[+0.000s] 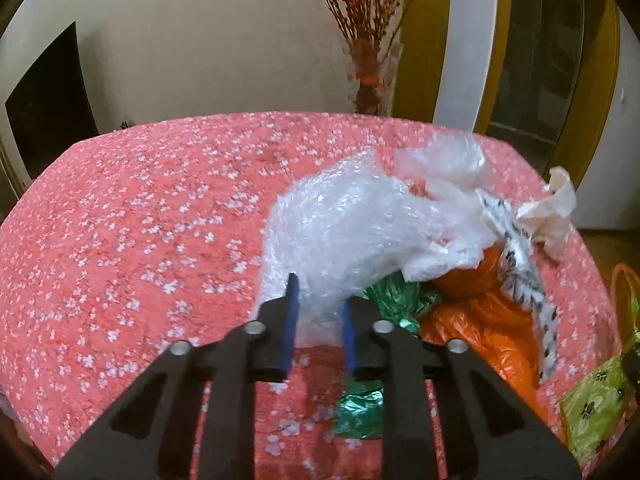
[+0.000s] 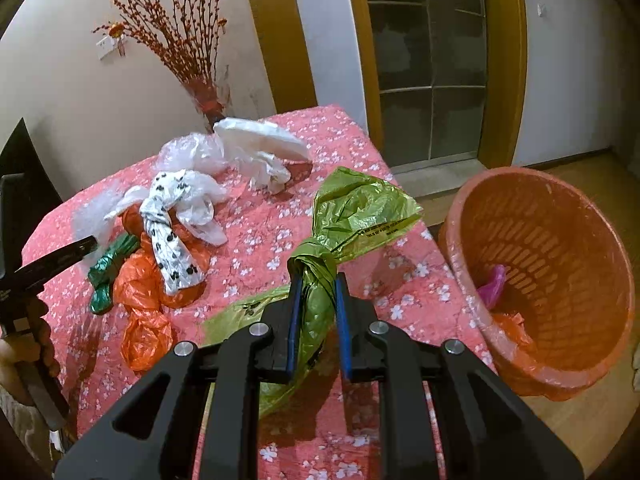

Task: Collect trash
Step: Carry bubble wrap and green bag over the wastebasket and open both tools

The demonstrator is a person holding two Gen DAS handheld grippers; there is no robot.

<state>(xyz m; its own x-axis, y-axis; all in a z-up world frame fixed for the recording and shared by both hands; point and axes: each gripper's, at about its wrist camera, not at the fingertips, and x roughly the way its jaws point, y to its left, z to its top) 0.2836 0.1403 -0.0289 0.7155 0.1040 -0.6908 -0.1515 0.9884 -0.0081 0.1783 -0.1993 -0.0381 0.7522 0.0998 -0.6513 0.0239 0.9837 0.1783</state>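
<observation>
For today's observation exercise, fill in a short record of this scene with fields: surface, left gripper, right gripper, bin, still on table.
surface: table with pink floral cloth
left gripper: shut on bubble wrap
right gripper: shut on knotted green bag, lifted over the table edge
bin: orange basket beside the table, tilted, with pink and orange scraps inside
still on table: orange bag, dark green wrapper, white paw-print bag, clear plastic

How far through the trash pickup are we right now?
Early on. Done: the orange basket beside the table already holds a pink scrap and some orange plastic. In hand: the right gripper is shut on the knotted green bag; the left gripper is shut on the bubble wrap. Left: orange bag, dark green foil, paw-print bag, white bags.
</observation>
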